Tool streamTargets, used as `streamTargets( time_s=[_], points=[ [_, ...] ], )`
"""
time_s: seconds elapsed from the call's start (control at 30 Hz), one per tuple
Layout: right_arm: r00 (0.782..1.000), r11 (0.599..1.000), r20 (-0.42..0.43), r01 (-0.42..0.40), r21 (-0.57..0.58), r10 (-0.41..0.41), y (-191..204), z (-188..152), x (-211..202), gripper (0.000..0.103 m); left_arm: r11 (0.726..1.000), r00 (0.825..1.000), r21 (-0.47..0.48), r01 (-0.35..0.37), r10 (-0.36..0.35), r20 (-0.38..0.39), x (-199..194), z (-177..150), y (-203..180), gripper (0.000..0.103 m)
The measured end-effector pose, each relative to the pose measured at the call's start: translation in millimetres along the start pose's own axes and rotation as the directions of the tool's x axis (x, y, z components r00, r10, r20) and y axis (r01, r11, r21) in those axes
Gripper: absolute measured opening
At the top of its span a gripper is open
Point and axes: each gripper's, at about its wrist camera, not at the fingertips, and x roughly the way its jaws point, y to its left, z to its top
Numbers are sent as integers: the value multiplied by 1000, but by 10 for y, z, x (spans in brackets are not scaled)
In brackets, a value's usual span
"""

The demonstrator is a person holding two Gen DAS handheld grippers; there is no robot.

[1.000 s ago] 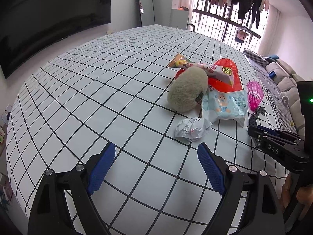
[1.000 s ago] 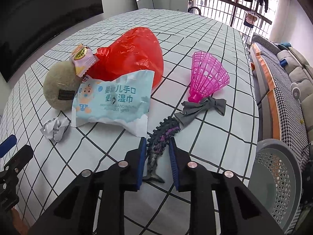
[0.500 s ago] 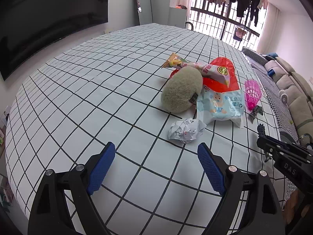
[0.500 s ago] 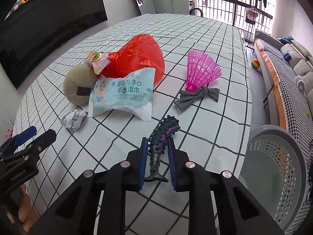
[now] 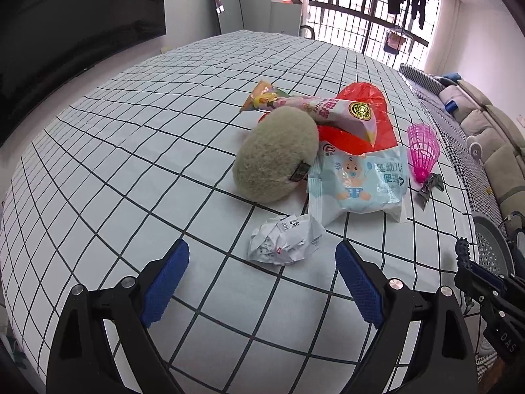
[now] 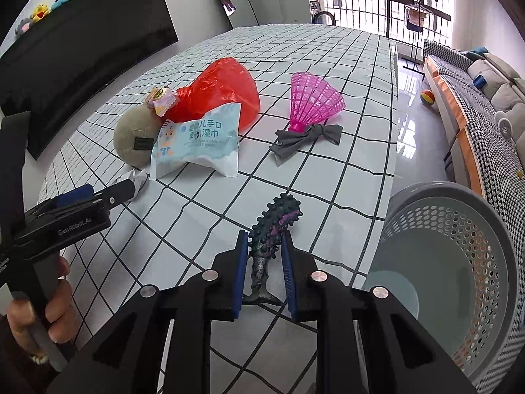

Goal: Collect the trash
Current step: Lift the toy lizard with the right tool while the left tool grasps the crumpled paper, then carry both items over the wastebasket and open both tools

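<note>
My right gripper [image 6: 262, 246] is shut on a dark spiky toy fish [image 6: 274, 226] and holds it above the table's right edge, left of a grey perforated bin [image 6: 459, 262]. My left gripper [image 5: 261, 259] is open and empty, just short of a crumpled paper ball [image 5: 285, 239]. Beyond the ball lie a blue wet-wipe packet [image 5: 364, 180], a red plastic bag [image 5: 357, 124], a pink snack wrapper [image 5: 328, 108] and a beige plush ball [image 5: 275, 154]. The packet [image 6: 197, 141] and red bag [image 6: 223, 92] also show in the right wrist view.
A pink shuttlecock-shaped basket [image 6: 311, 101] and a grey bow [image 6: 305, 138] lie at the table's right side. The table has a white checked cloth [image 5: 131, 131]. A sofa [image 6: 485, 98] stands to the right, a dark TV [image 6: 82, 49] to the left.
My right gripper has lifted the toy fish off the table and carried it back and right toward the bin. My left gripper has moved slightly closer to the paper ball.
</note>
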Motion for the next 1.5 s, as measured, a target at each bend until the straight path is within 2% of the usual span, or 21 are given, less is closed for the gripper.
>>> streamTargets(
  time_s=[0.17,0.3,0.37,0.4,0.57,1.0,1.2,1.5],
  points=[
    [1000,1000,0,-12,12,12,-52,0,13,20,1000,999,8,-14,14,-42,154,21,-38,89],
    [1000,1000,-7,-19,20,19,-88,-12,21,20,1000,999,4,-14,14,-47,167,9,-28,81],
    [1000,1000,-9,-20,21,21,-95,-8,41,20,1000,999,7,-10,11,-49,175,8,-22,70],
    [1000,1000,-9,-21,21,21,-96,-9,43,20,1000,999,12,-15,16,-46,165,6,-29,68],
    [1000,1000,-5,-20,23,20,-98,-8,33,20,1000,999,6,23,-23,-35,131,-1,-24,38],
    [1000,1000,11,-14,21,14,-92,-65,-64,20,998,1000,54,21,-22,16,-231,-147,-183,36],
    [1000,999,24,7,33,-7,-180,-118,-206,20,994,997,92,64,-68,42,-413,-199,-388,36],
    [995,991,56,75,113,-81,-624,-329,-532,20,966,982,199,168,-182,54,-639,-276,-1032,36]
  ],
)
